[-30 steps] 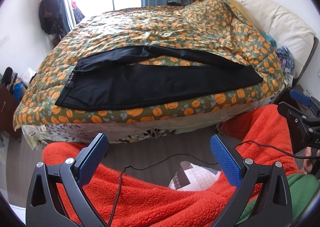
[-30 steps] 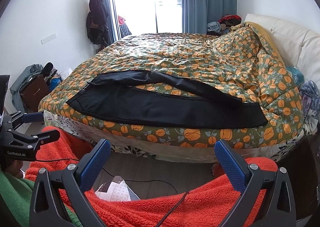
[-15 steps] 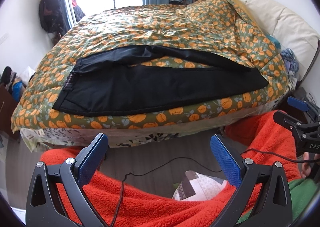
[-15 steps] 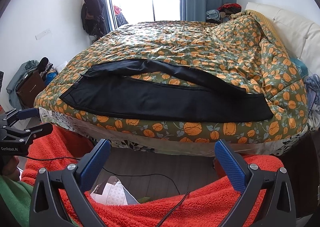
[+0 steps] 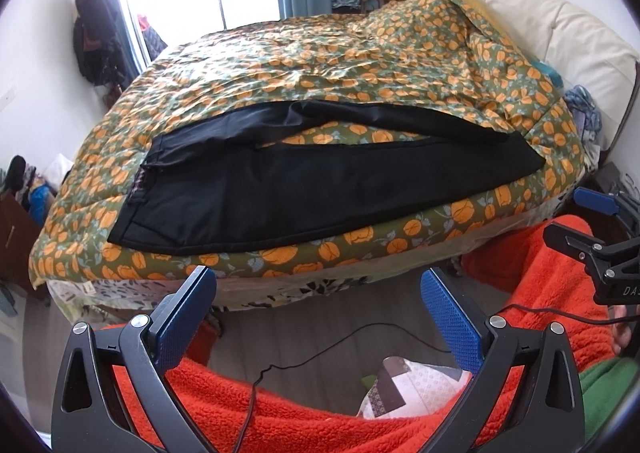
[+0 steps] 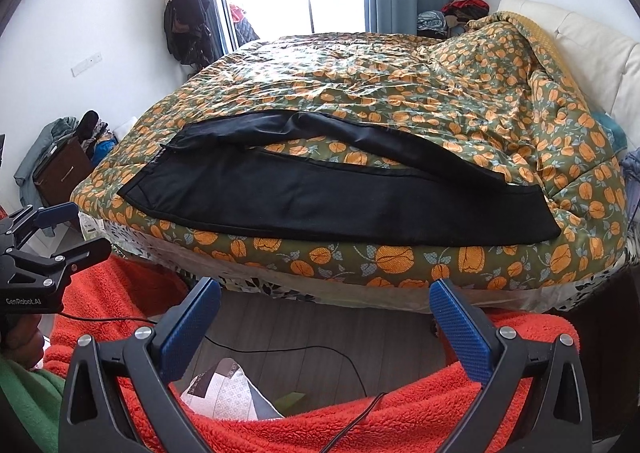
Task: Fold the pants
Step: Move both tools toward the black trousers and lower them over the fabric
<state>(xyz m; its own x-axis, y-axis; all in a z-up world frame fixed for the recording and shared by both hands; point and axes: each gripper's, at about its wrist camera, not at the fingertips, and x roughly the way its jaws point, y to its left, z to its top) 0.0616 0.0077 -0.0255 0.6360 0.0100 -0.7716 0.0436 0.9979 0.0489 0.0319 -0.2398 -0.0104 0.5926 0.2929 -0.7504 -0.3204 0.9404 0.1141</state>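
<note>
Black pants [image 5: 304,189] lie spread on the near side of the bed, waistband at the left, legs running right with a gap between them. They also show in the right wrist view [image 6: 320,197]. My left gripper [image 5: 318,285] is open and empty, held short of the bed edge below the pants. My right gripper [image 6: 326,297] is open and empty, also short of the bed edge. The right gripper shows at the right edge of the left wrist view [image 5: 592,221], the left gripper at the left edge of the right wrist view [image 6: 52,229].
The bed has a green quilt with orange print [image 6: 400,85], bunched high at the right near a cream headboard [image 5: 560,29]. Orange fleece [image 5: 280,413] lies under both grippers. A black cable [image 5: 340,345] and a patterned cushion [image 6: 224,389] lie on the floor. Clutter stands at the left [image 6: 60,165].
Both grippers have moved closer to the bed and a little higher, so the pants look larger. Both stay open. The pants have not moved.
</note>
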